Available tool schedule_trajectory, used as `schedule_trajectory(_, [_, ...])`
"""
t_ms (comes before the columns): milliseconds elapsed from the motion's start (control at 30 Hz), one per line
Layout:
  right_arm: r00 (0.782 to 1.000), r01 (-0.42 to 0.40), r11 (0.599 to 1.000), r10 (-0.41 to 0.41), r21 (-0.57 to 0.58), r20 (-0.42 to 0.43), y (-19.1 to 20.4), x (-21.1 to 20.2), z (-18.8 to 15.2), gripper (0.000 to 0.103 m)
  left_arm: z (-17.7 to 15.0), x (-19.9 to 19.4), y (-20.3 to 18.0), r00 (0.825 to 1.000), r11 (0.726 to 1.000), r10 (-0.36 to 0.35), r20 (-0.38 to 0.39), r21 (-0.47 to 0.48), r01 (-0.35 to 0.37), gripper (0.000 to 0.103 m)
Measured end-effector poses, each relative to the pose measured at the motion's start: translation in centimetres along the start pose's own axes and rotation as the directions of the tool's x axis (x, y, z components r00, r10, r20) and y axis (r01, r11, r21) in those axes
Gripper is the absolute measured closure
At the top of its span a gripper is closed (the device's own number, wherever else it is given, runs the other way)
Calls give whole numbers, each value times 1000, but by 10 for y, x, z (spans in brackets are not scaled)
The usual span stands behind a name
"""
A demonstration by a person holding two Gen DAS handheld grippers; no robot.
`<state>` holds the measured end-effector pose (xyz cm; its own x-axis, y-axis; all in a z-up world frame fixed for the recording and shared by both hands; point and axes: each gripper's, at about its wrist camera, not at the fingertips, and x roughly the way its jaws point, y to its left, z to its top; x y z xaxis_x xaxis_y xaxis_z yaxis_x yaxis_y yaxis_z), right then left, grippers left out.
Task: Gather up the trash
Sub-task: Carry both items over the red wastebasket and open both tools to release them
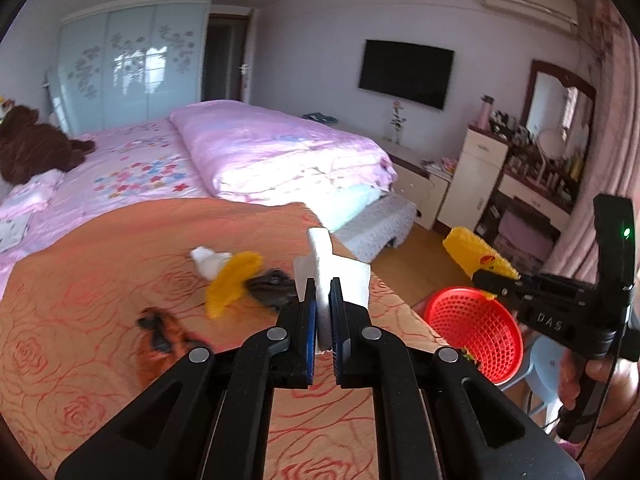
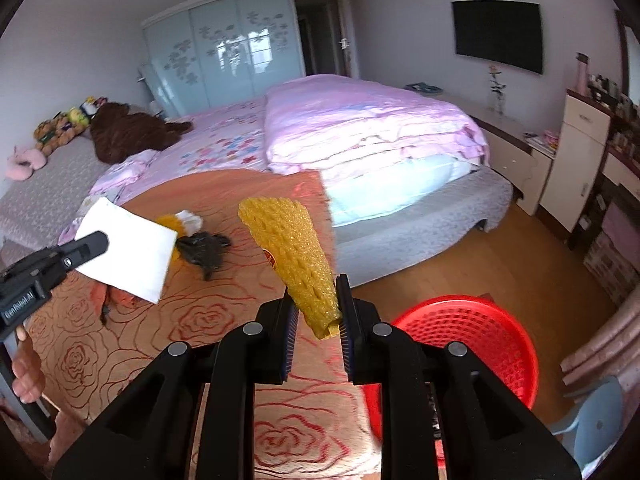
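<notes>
My left gripper (image 1: 323,286) is shut on a white folded tissue (image 1: 334,270) and holds it above the orange rose-patterned table (image 1: 100,280). It also shows in the right wrist view (image 2: 100,243) with the tissue (image 2: 128,250). My right gripper (image 2: 317,300) is shut on a yellow foam fruit net (image 2: 292,256), held above the table's right edge, near the red mesh basket (image 2: 472,344). In the left wrist view the right gripper (image 1: 490,278) holds the net (image 1: 476,254) above the basket (image 1: 476,334). On the table lie a crumpled white tissue (image 1: 208,260), another yellow net (image 1: 232,282), a black wrapper (image 1: 272,288) and a brown wrapper (image 1: 160,332).
The basket sits on a light blue stool (image 2: 596,420) right of the table. A bed with pink bedding (image 1: 260,152) lies beyond the table. A dresser with a mirror (image 1: 552,152) stands at the right, wooden floor (image 2: 500,256) between.
</notes>
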<state>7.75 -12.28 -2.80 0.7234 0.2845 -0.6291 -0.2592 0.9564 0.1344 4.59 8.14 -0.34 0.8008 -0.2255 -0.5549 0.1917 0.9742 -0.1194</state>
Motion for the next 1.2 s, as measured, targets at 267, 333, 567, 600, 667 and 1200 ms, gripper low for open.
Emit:
schedule_trajectory(267, [996,85,993,-87,79,29,-44,-23,-4,84,9,30,-41,997,995,-62,-35,76,65,97])
schedule_trajectory(333, [993,108,989,-112,99,31,-54,-26,-7,84,11,36,-54,996,992,-79,-45,93,83,97])
schedule_trajectory(567, [984,167,972,-175,168,38,-90,-39,-19,84,15,59,-98,988,976,-135,-80,162,147,97])
schedule_trajectory(600, [983,171,970,-180,175,38,-93,-39,-19,84,15,62,-103,986,973,-145,-86,166,158,97])
schedule_trajectory(667, [981,181,963,-192,197,37,-102,-40,-22,84,15,69,-115,981,966,-168,-101,180,184,97])
schedule_trajectory(1200, [978,205,937,-205,282,-31,-132,-21,-46,84,-9,129,-171,941,925,-223,-254,249,287,97])
